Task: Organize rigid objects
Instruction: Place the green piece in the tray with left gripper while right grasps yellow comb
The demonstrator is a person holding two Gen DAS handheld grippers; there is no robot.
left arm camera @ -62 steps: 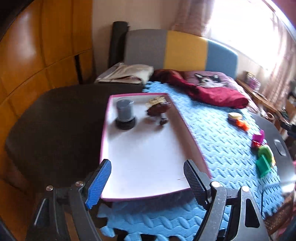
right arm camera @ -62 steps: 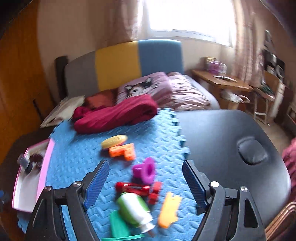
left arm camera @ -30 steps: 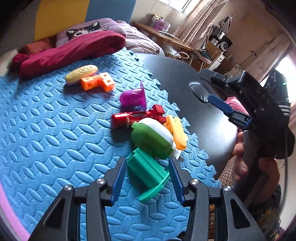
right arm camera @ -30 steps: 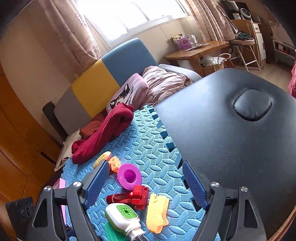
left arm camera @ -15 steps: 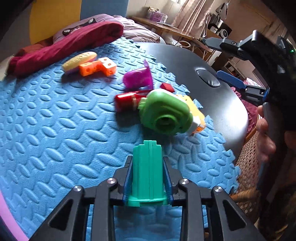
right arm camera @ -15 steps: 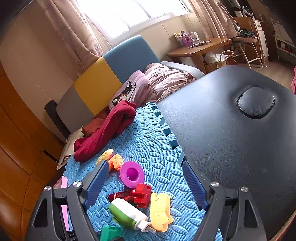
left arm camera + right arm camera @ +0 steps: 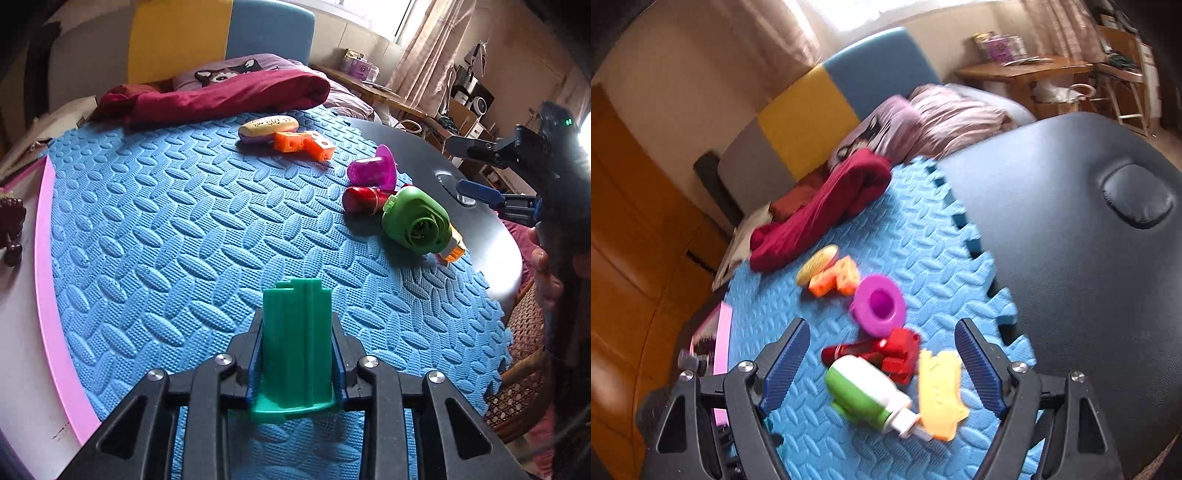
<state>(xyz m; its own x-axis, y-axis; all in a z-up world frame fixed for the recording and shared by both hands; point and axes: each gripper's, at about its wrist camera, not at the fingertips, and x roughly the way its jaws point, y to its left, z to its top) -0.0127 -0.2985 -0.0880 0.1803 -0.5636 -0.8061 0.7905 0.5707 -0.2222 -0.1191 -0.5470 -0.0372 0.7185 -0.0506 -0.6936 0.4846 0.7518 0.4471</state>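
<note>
My left gripper is shut on a green ribbed plastic piece, held up above the blue foam mat. On the mat to the right lie a green and white bottle, a red toy, a purple cup, an orange block and a yellow oblong toy. My right gripper stands open over the mat, with the bottle, the red toy and a yellow flat piece lying between its fingers, untouched.
A white tray with a pink rim lies at the mat's left edge, a dark figure on it. A dark red cloth lies at the mat's far end. A black padded table top stretches to the right.
My left gripper closed on the green piece and lifted it off the mat, swinging left toward the tray. The right gripper dipped closer over the toys.
</note>
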